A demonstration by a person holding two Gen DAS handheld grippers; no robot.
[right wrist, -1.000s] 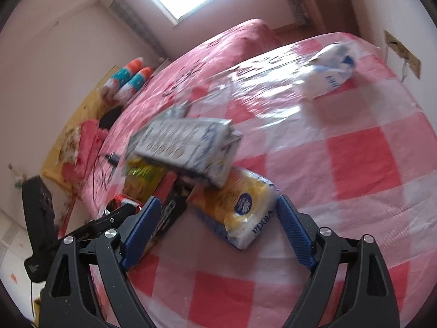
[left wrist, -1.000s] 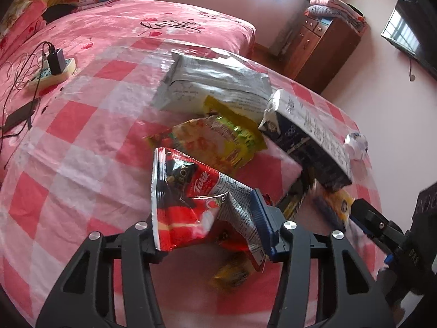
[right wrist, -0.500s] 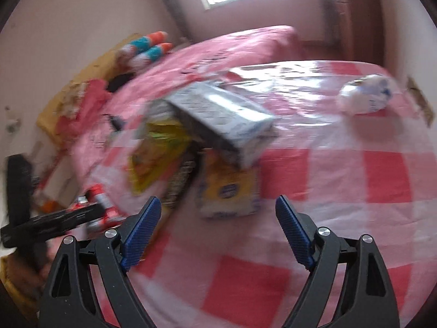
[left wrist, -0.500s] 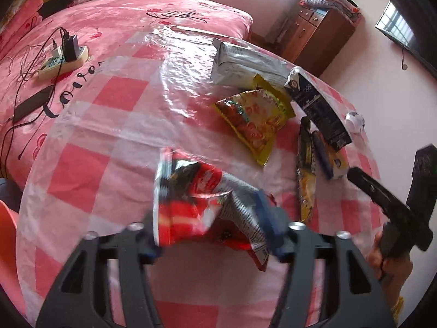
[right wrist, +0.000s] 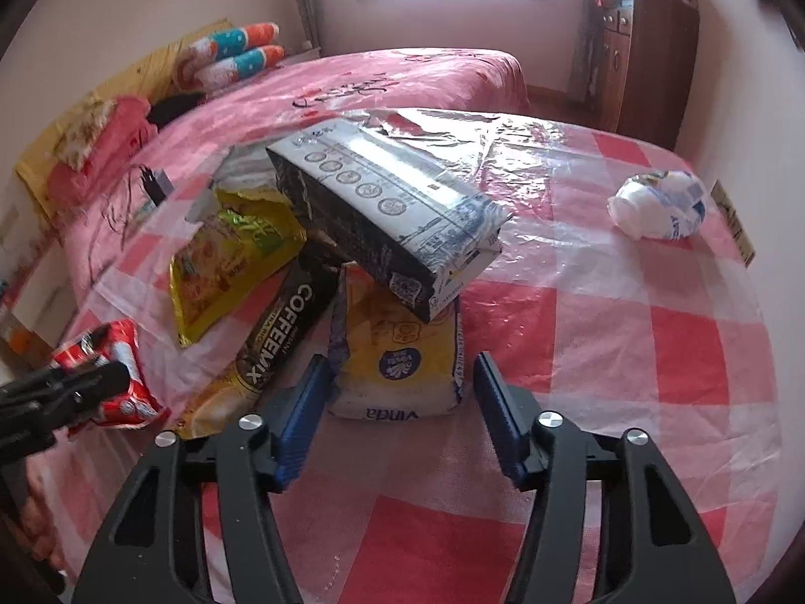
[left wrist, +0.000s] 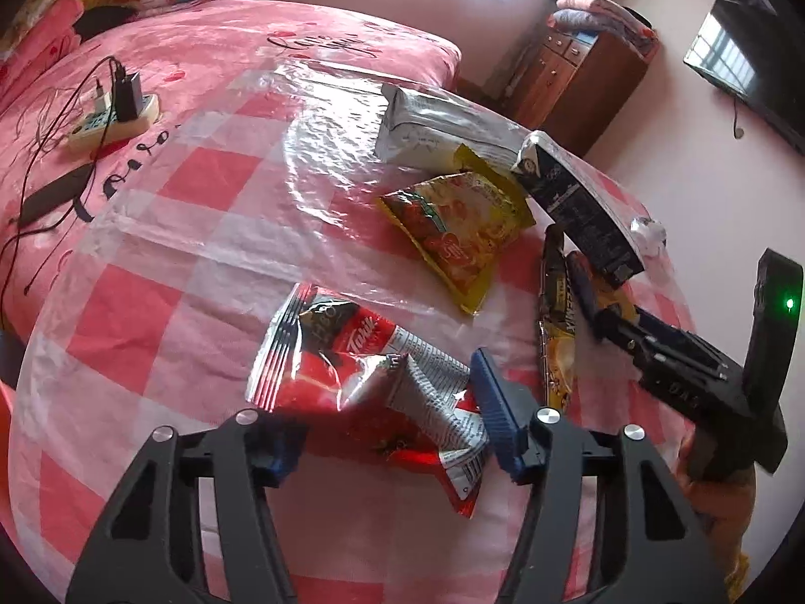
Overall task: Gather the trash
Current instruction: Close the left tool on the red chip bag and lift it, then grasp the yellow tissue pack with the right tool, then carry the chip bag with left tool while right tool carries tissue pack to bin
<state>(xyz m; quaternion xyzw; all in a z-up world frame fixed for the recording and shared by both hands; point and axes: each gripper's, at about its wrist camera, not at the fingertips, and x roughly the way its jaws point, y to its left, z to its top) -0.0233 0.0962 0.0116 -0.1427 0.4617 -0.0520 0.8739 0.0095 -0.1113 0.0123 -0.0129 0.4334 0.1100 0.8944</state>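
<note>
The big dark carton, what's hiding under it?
The carton rests tilted on a yellow tissue pack, whose top end it covers. A black coffee sachet also runs under its edge. Anything further beneath is covered.

Left gripper (left wrist: 387, 412): pitched steeply downward, blue pads either side of a crumpled red wrapper (left wrist: 362, 377), pressing on it; jaws have just been closing.

Right gripper (right wrist: 397, 407): pitched steeply downward, jaws half-spread and just closing, a yellow tissue pack (right wrist: 397, 352) between them; left pad at its edge, right pad apart.

In the left view it reaches in from 4 o'clock, a hand (left wrist: 714, 498) beneath.
</note>
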